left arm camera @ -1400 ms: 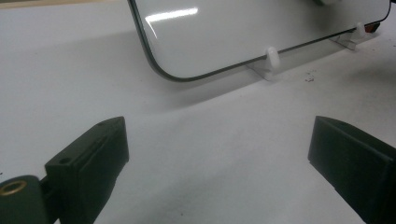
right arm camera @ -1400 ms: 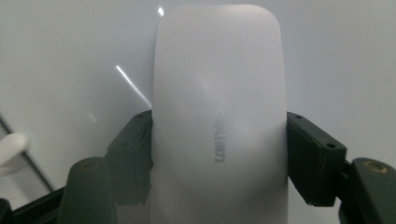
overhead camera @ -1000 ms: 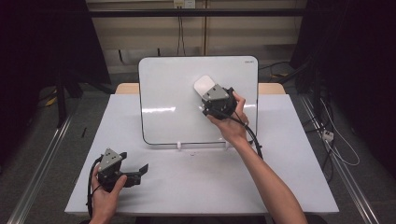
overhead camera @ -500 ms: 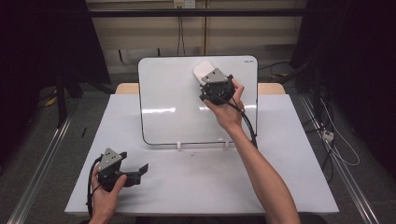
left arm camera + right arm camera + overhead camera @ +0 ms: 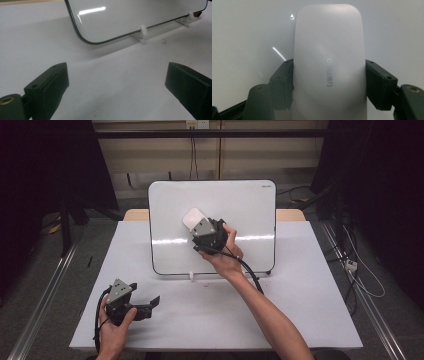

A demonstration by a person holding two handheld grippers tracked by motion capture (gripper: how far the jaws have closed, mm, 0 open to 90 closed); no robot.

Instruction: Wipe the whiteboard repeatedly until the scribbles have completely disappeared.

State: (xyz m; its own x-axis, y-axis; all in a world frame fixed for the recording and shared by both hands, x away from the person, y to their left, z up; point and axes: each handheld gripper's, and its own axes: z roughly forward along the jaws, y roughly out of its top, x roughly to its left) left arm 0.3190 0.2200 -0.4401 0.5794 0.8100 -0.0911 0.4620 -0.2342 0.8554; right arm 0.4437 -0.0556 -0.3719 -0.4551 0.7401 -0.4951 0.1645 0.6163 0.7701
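High view: at a white counter (image 5: 300, 310), a person's right hand (image 5: 226, 255) presses a pair of tongs (image 5: 196, 222) against a propped-up whiteboard (image 5: 240, 210), the tongs clamped on a white eraser (image 5: 192, 216) with rounded corners. The eraser lies flat on the board's face, left of its middle, with the tongs' grey three-cornered plate just at its 5 o'clock and the forearm running off toward 5 o'clock at the bottom edge. A black cable (image 5: 250, 272) trails from the tongs down along the wrist.

The board leans back on small white feet (image 5: 190, 276) at the far half of the counter, a streak of glare across its lower half.

Right gripper view: both black jaws close on the long sides of the eraser (image 5: 329, 65), which rises to 12 o'clock between them and bears a faint grey logo; the glossy board surface (image 5: 242, 37) lies behind it.

At about 7 o'clock from the board, near the counter's front-left corner, the left hand (image 5: 112, 327) rests with the other tongs (image 5: 150, 302) lying on the surface, pointing toward 3 o'clock. Left gripper view: these jaws stand wide apart with only bare counter (image 5: 107, 82) between them, and the board's rounded lower corner (image 5: 82, 37) and two feet sit beyond at 12 to 2 o'clock.
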